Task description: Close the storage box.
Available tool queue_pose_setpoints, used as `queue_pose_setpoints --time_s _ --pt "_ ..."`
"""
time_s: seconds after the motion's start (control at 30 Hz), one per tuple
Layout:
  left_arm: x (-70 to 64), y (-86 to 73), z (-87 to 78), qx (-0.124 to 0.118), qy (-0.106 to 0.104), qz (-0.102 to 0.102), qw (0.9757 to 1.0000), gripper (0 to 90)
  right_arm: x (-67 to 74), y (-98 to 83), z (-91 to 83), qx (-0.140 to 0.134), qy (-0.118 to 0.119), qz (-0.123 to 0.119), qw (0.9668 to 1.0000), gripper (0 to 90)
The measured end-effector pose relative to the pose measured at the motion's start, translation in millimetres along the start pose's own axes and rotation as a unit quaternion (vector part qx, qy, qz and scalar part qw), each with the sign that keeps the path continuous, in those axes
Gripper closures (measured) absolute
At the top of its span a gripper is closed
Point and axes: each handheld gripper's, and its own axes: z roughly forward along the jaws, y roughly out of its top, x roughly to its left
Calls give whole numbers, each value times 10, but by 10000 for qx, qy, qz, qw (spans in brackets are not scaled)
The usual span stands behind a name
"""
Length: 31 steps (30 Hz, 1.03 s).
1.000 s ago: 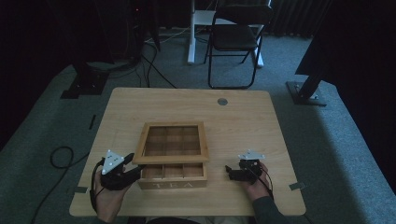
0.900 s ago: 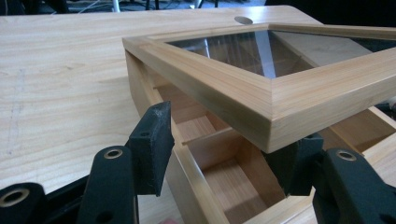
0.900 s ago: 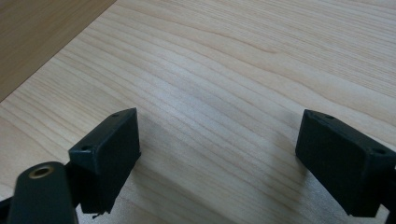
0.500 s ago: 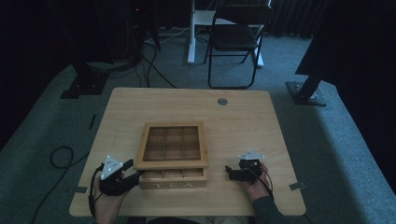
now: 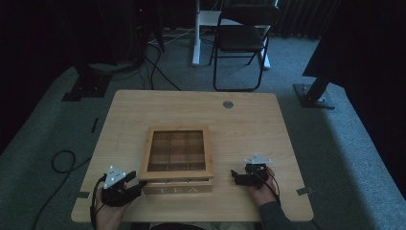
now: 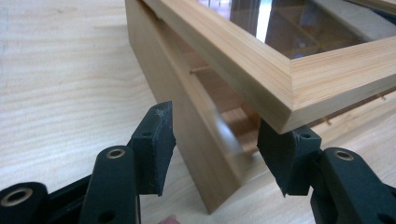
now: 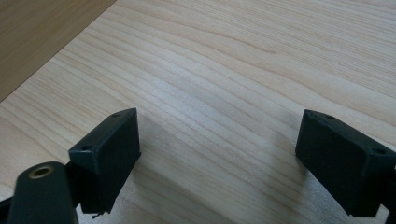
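A wooden tea box (image 5: pixel 177 189) marked TEA stands in the middle of the table (image 5: pixel 249 124), its glass-paned lid (image 5: pixel 178 129) slightly ajar. My left gripper (image 5: pixel 138 187) is open at the box's front left corner. In the left gripper view the box wall (image 6: pixel 187 126) runs between the jaws of my left gripper (image 6: pixel 215 149), and the lid's corner (image 6: pixel 299 88) hangs just above the right fingertip (image 6: pixel 280 154). My right gripper (image 5: pixel 235 176) rests open on the table, a short way right of the box. Bare wood lies between the jaws of my right gripper (image 7: pixel 217 149).
A round grommet (image 5: pixel 228 104) sits near the table's far edge. Beyond the table stand a folding chair (image 5: pixel 242 40) and dark stand bases (image 5: pixel 313 96) on the carpet. A cable (image 5: pixel 62 160) loops on the floor to the left. The box side (image 7: pixel 32 42) appears at upper left in the right gripper view.
The lid has dropped from a higher tilt to nearly flat on the box. My left gripper has slid a little toward the near edge. The right gripper has stayed put.
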Motion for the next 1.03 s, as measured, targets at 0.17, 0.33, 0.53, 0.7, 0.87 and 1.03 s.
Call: queue_pose_setpoints --time_s 0.17,0.33,0.53,0.7,0.87,1.03 --pt "66 -32 -7 19 -20 -207 9998 462 0 0 0 0 0 -2 10000 133" --pt "141 -55 -40 -14 197 -430 9989 520 0 0 0 -1 1 -1 10000 133" --pt "295 -78 -146 -376 77 -936 9949 489 2 1 0 1 18 -23 10000 135" --pt "339 -78 -176 -471 203 -1009 9936 479 3 1 0 2 20 -22 10000 136" --pt "393 -81 -173 -507 266 -1090 9924 471 3 1 0 1 18 -23 10000 136" --pt "406 -82 -142 -470 261 -1109 9924 457 3 1 0 4 19 -19 10000 136"
